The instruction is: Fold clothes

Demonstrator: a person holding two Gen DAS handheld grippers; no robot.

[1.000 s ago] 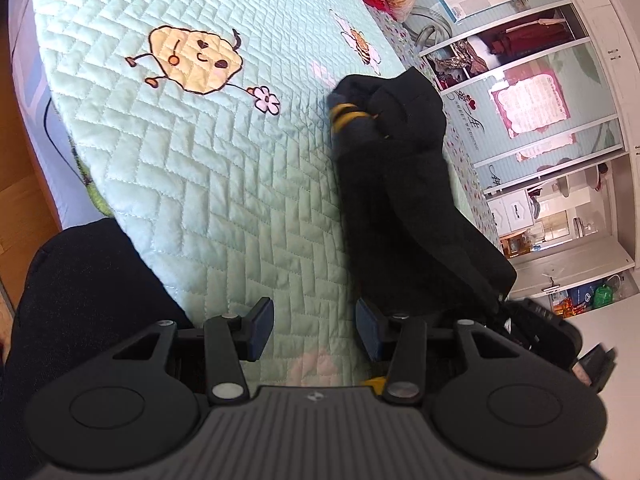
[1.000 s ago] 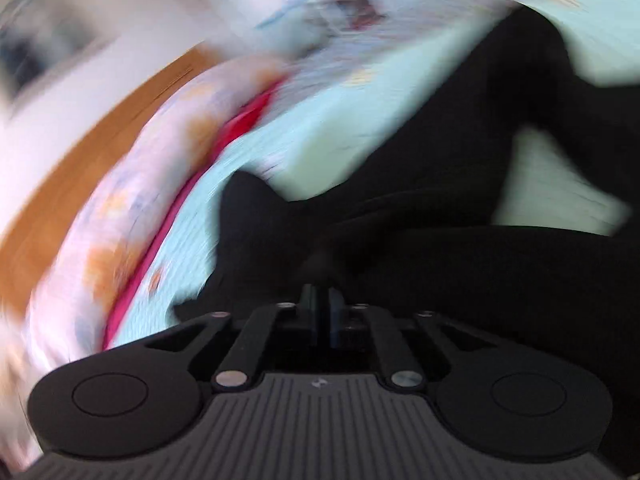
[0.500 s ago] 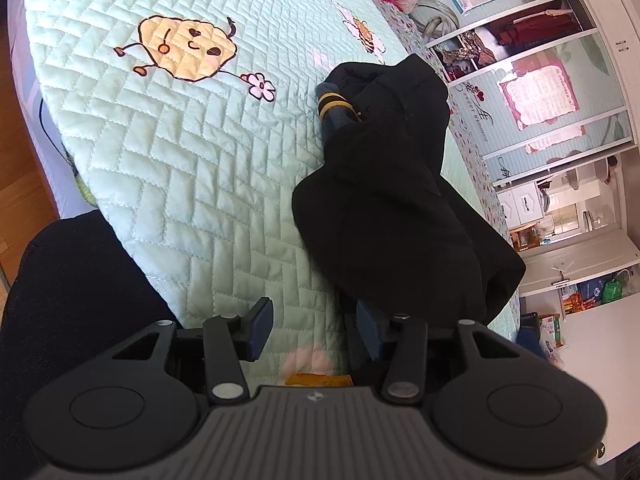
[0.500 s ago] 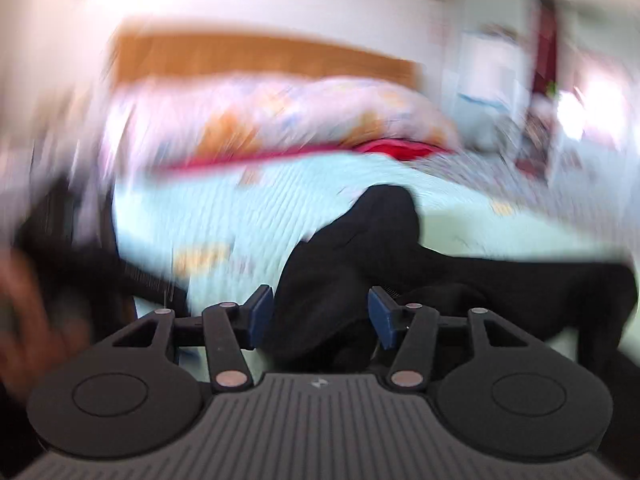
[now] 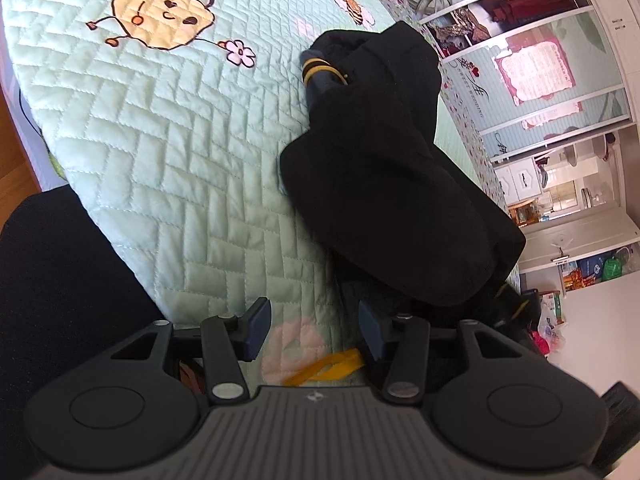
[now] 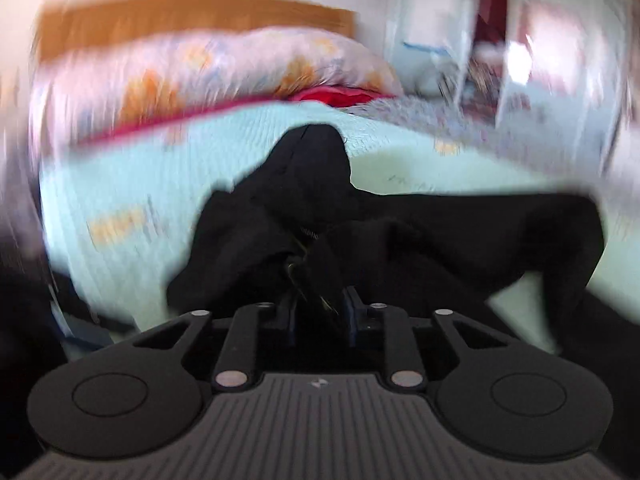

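A black garment (image 5: pixel 380 160) with a yellow-striped cuff (image 5: pixel 320 70) lies crumpled on the pale green quilted bedspread (image 5: pixel 180 140). My left gripper (image 5: pixel 314 330) hovers over the bed's near edge. Its jaws are opening with only bedspread between them, and its right finger (image 5: pixel 372 332) is next to the garment's lower hem. In the blurred right wrist view the same black garment (image 6: pixel 320 208) spreads across the bed. My right gripper (image 6: pixel 320 316) is closing its jaws on a bunched fold of it near a zip.
A floral pillow (image 6: pixel 220 68), a red cloth (image 6: pixel 332 94) and a wooden headboard (image 6: pixel 180 16) are at the bed's far end. Sliding wardrobe doors (image 5: pixel 540 80) stand beyond the bed. A person's dark clothing (image 5: pixel 60 280) is at the bed's near left edge.
The right gripper rolled, opened from shut, then narrowed around a fold of the garment. The garment's lower part bunched and spread left. The left gripper barely moved.
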